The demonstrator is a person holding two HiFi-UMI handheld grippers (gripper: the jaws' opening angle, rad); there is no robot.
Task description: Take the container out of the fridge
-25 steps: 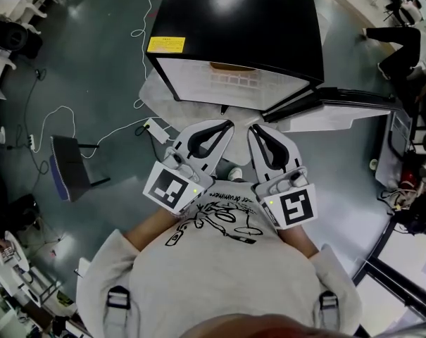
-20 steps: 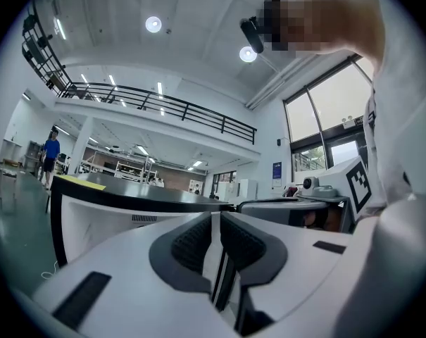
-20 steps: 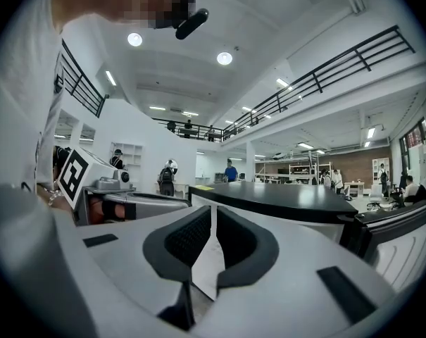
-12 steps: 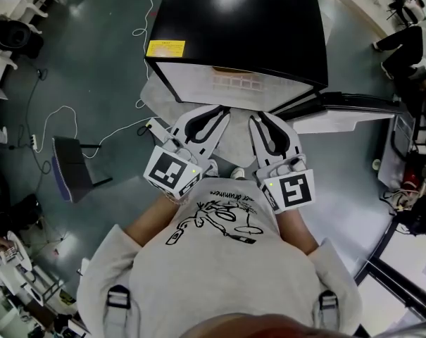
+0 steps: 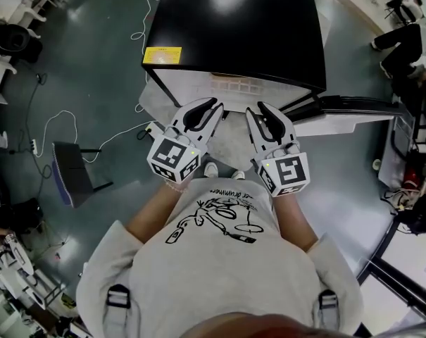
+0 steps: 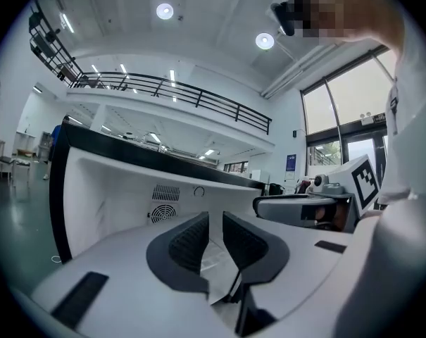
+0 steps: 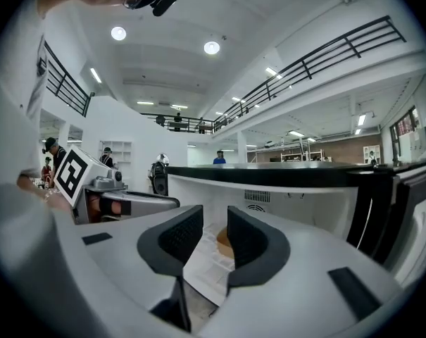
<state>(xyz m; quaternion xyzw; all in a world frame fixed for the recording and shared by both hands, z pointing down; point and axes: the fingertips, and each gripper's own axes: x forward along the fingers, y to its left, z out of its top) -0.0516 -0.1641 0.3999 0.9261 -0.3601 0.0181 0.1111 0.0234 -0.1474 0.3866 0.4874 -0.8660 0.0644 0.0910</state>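
Standing at 12 o'clock in the head view, the black-topped fridge is open, its white cavity facing the person and its door swung out toward 3 o'clock. The left gripper and right gripper hang side by side just before the opening, each with jaws a narrow gap apart, having just been opening, with nothing gripped. The tan round container sits inside the fridge, seen at 12 o'clock through the right gripper's gap, untouched.
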